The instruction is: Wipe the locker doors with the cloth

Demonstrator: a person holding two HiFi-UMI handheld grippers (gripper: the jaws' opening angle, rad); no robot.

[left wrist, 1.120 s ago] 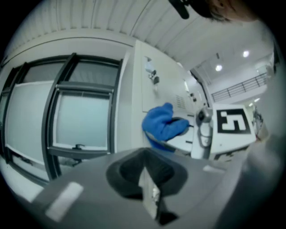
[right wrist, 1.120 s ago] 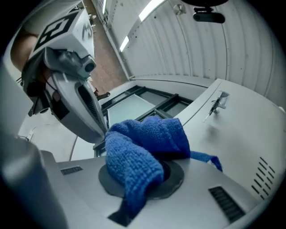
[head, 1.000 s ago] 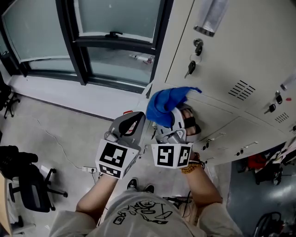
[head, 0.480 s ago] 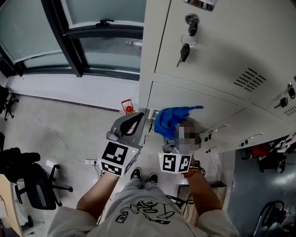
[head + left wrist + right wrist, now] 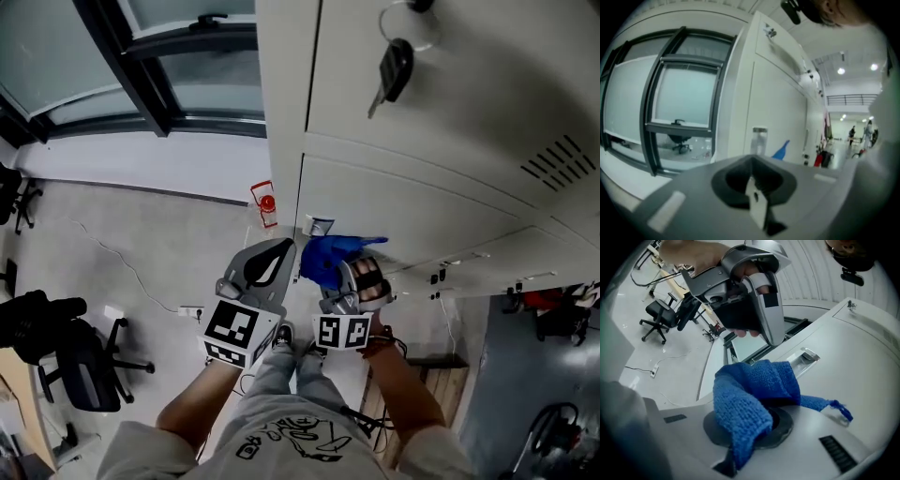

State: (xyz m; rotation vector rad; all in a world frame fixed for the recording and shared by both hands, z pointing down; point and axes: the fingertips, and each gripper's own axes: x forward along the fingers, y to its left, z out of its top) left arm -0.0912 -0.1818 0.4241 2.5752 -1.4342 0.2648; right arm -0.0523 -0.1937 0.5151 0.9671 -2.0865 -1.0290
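Note:
My right gripper (image 5: 343,274) is shut on a blue knitted cloth (image 5: 328,258), held against the lower pale locker door (image 5: 403,211) near its left edge. In the right gripper view the cloth (image 5: 750,399) bunches over my right gripper (image 5: 751,430) and hides the fingertips, with one tail trailing right over the locker face (image 5: 862,380). My left gripper (image 5: 265,261) hangs just left of the cloth, off the locker, jaws together and holding nothing. It also shows from the right gripper view as the left gripper (image 5: 750,291). In the left gripper view my left gripper (image 5: 754,187) faces the locker side (image 5: 773,103).
A key with a black fob (image 5: 394,66) dangles from the upper door's lock. Vent slots (image 5: 562,159) sit to the right. A dark-framed window (image 5: 141,66) stands left of the lockers. On the floor are a red object (image 5: 267,202), a cable with a socket strip (image 5: 192,311) and an office chair (image 5: 66,361).
The right gripper has carried the cloth down the locker front, from the seam under the keyed door to lower on the door beneath. The left gripper stayed alongside, shut.

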